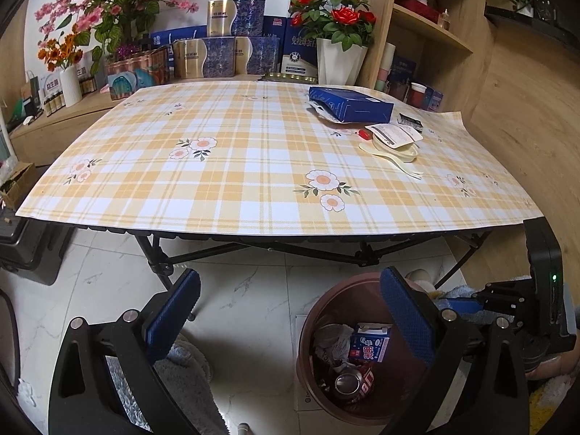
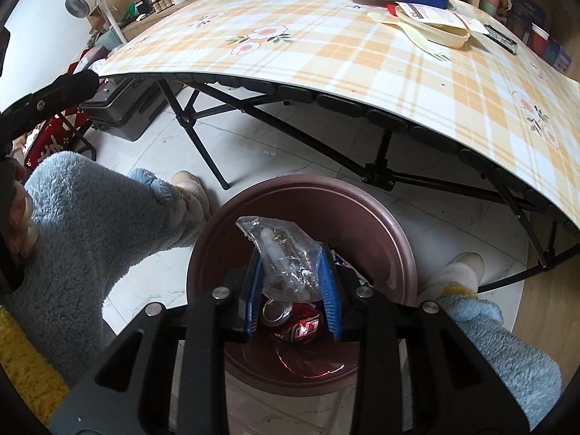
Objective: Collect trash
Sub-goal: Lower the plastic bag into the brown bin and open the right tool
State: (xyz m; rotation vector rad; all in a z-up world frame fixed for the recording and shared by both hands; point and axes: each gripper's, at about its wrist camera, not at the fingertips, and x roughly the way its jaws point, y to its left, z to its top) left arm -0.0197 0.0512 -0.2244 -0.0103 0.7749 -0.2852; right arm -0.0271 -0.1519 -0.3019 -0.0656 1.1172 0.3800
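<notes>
One crumpled clear plastic bag (image 2: 286,261) is pinched between the blue pads of the right gripper (image 2: 293,264), directly above the brown bin (image 2: 395,253) on the floor. A crushed red can (image 2: 299,322) and a small carton (image 1: 369,344) are seen inside. The left gripper (image 1: 290,311) is held spread and empty, near the plaid table (image 1: 232,181).

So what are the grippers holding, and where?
The right gripper pinches a crumpled clear plastic bag by its lower end; the left gripper holds nothing.
</notes>
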